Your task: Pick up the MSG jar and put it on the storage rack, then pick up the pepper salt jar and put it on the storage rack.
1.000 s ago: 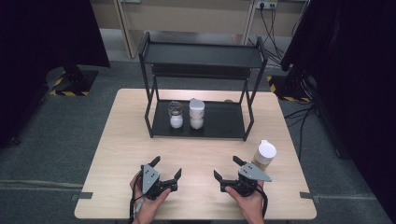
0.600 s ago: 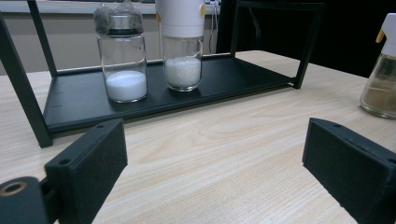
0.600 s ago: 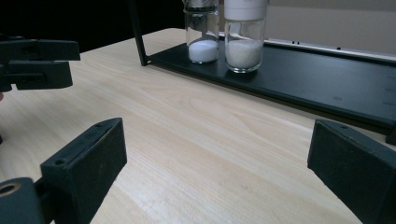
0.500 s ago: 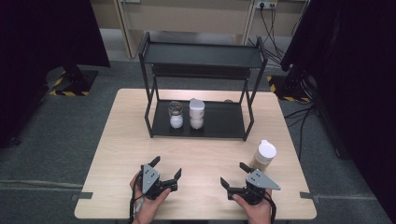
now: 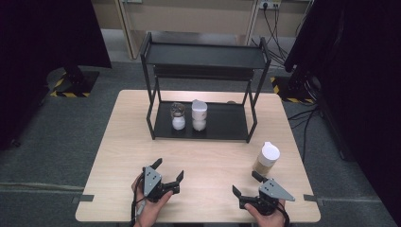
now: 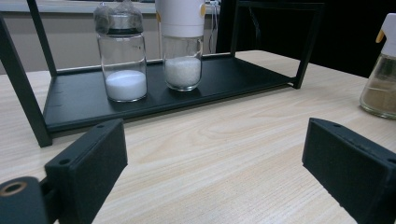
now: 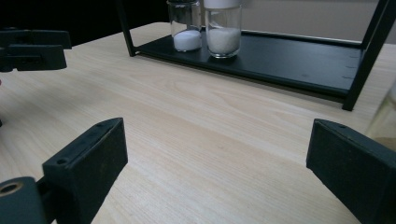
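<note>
— Where do we stand with the 2 grippers?

— We hold both low at the near edge of the table [image 5: 118, 156]. The left gripper [image 5: 169, 174] has its jaws spread wide with nothing between them, and the right gripper [image 5: 246, 184] is spread just as wide and just as empty.

— And the thing we are after?

— We judge it to be the brown-filled bottle [image 5: 266, 160] with the white cap, since it stands alone on the bare wood just beyond the right gripper, to the right of the rack [image 5: 208, 126]. It is near that gripper but apart from it, upright.

— Why is it out there?

— Likely because it belongs with the others. The 2 jars, the salt jar [image 5: 178, 116] and the white-capped grinder [image 5: 199, 115], stand just beside each other on the left part of the lower shelf, so the space to their right is free.

— And why are the jaws spread?

— We think they are ready to close around the bottle's glass body, below the cap.
</note>
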Motion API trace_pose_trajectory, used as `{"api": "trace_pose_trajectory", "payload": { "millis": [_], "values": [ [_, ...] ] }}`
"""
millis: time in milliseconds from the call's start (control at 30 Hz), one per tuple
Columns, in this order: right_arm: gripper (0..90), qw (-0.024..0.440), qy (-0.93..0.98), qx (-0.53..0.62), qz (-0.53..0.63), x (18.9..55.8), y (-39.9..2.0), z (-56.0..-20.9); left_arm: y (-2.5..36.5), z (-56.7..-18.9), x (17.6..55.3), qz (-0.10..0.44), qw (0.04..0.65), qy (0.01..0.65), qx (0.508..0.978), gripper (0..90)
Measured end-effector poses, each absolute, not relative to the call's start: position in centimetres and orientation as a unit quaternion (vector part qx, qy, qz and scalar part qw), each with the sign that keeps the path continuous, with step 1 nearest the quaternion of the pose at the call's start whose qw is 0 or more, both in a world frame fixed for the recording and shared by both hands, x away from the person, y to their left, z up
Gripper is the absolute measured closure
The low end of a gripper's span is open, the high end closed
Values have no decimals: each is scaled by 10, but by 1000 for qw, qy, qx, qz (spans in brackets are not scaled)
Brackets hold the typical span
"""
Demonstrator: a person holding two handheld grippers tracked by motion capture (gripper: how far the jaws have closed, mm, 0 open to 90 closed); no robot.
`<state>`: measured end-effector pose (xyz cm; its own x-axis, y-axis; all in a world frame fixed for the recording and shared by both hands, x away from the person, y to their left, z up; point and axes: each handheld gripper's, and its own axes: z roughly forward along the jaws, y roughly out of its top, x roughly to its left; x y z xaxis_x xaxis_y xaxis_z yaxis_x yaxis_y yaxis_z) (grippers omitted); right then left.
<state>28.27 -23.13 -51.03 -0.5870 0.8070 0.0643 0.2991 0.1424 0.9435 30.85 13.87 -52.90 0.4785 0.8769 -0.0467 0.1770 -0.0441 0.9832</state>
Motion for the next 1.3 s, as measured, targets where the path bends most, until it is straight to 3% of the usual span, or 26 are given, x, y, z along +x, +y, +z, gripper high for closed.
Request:
{"api": "trace_pose_trajectory", "payload": {
  "millis": [767,1300],
  "values": [
    [62,298,683,450,492,279,-273,-498,139,-529,309,311,559,407,652,60],
    [63,329,655,471,491,300,-284,-490,138,-529,309,312,559,406,652,61]
  ]
}}
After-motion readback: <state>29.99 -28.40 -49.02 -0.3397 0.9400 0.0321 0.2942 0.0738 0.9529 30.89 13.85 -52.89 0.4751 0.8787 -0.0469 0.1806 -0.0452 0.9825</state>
